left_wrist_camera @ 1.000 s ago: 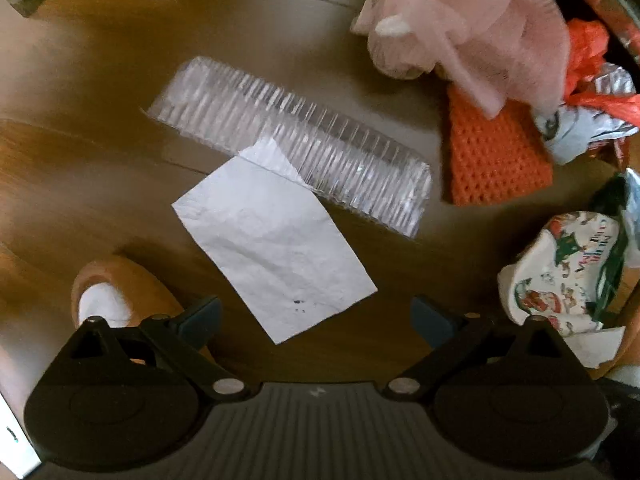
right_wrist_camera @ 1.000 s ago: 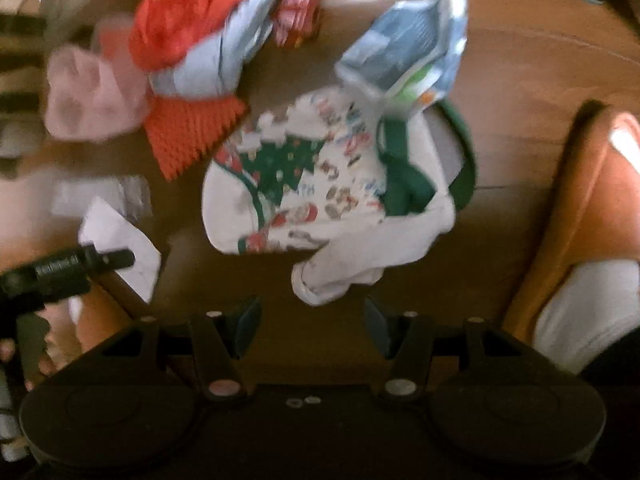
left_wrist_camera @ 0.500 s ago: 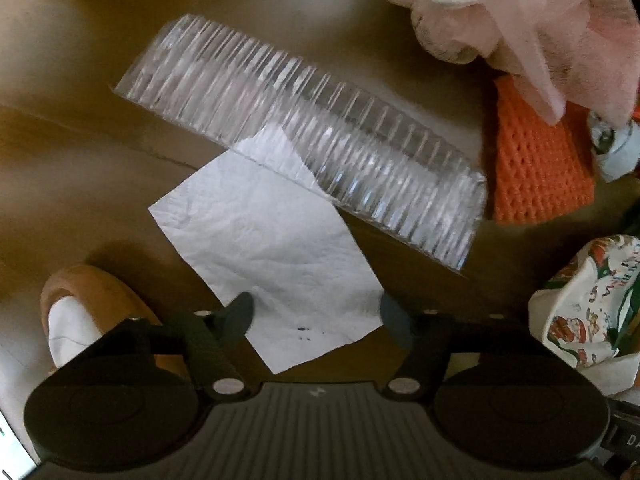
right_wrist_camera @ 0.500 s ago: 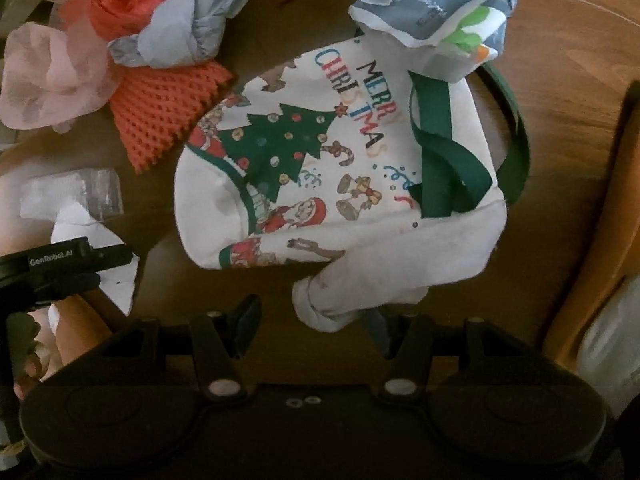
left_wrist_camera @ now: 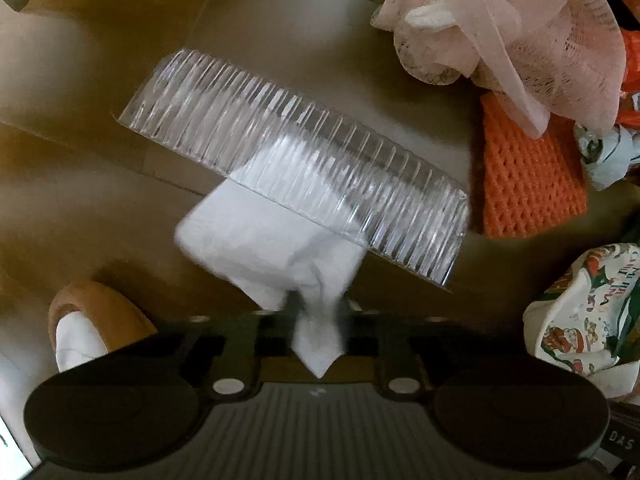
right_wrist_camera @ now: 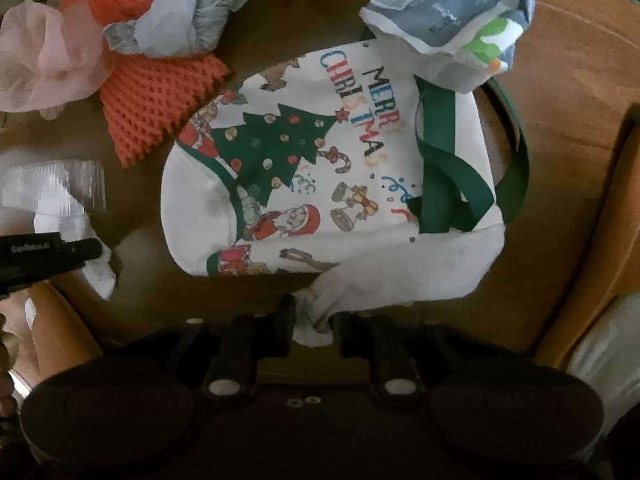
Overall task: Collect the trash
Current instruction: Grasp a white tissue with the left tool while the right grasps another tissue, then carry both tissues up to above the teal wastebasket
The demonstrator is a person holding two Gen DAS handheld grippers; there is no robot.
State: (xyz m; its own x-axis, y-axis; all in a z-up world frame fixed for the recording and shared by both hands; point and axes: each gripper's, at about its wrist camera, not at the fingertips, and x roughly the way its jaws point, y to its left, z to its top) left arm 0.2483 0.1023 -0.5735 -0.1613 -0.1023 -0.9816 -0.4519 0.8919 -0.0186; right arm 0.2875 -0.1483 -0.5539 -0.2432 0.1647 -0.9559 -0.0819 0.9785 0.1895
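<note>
The left gripper (left_wrist_camera: 316,316), its jaws just closed, pinches the tissue (left_wrist_camera: 276,240), whose far end lies under the tray (left_wrist_camera: 296,168); the right gripper (right_wrist_camera: 314,320), likewise just closed, seemingly clamps the bag (right_wrist_camera: 328,184) at its near corner.

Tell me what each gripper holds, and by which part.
Left gripper pinches the white paper napkin by its near corner. Right gripper pinches the Christmas tote bag by its near white bottom corner.

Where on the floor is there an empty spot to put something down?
Bare wooden floor lies above and left of the clear ribbed plastic tray, and more between the Christmas bag and the slipper. It is crowded around the pink mesh and orange foam net.
</note>
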